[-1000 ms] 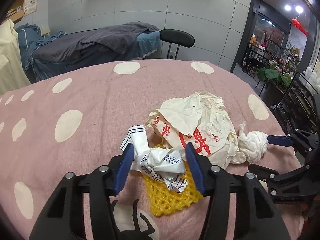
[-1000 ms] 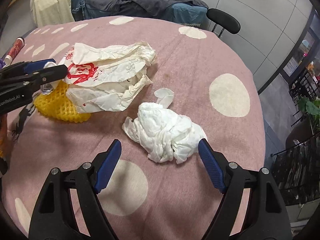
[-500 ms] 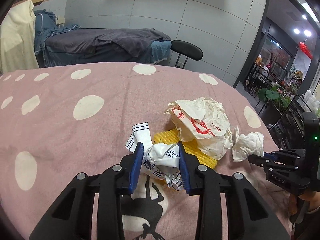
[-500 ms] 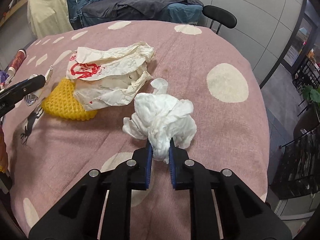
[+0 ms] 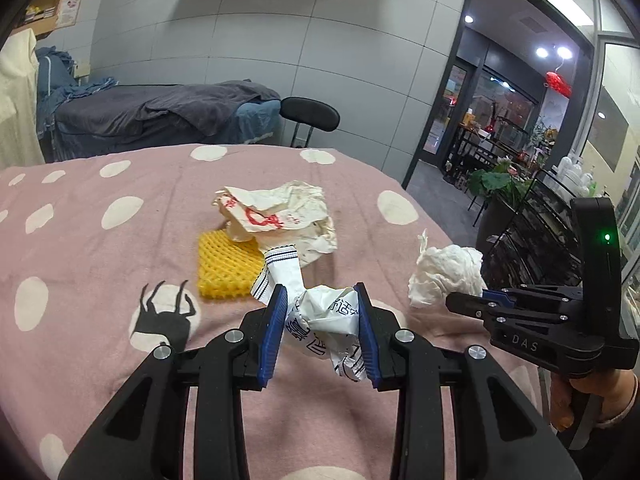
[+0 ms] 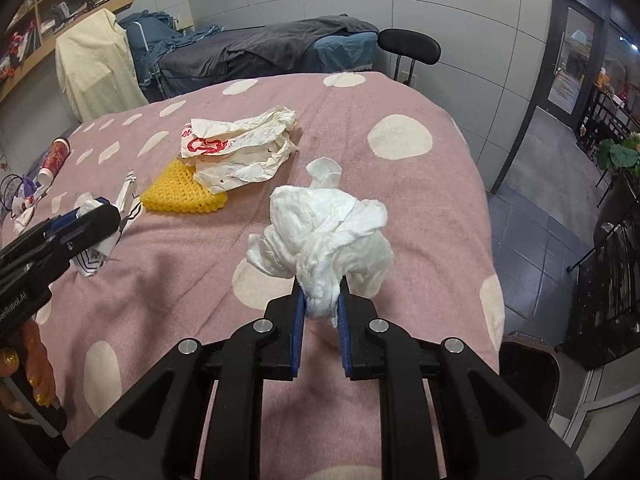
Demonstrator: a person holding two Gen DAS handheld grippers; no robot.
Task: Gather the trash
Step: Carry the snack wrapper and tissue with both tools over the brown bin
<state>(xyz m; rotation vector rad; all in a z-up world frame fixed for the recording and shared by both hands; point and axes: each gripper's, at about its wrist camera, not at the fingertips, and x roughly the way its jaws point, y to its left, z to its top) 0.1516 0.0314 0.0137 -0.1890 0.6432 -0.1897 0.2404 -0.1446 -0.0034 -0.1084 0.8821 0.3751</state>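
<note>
Above the table's near edge, our left gripper (image 5: 320, 320) grips a printed wrapper (image 5: 324, 316), our right gripper (image 6: 320, 300) a tissue wad (image 6: 324, 240); paper bag (image 6: 236, 148) and yellow foam net (image 6: 180, 192) remain.

A crumpled white wrapper printed with dark blue characters and a striped end (image 5: 316, 312) is pinched between the left tongs (image 5: 320, 330), raised off the pink polka-dot counter (image 5: 100, 264). A wadded white paper tissue (image 6: 328, 236) is clamped in the right tongs (image 6: 320, 308), also lifted. A crumpled cream paper bag with red print (image 6: 236, 148) lies on the counter, overlapping a yellow foam net sleeve (image 6: 180, 194) that lies flat beneath its edge.
</note>
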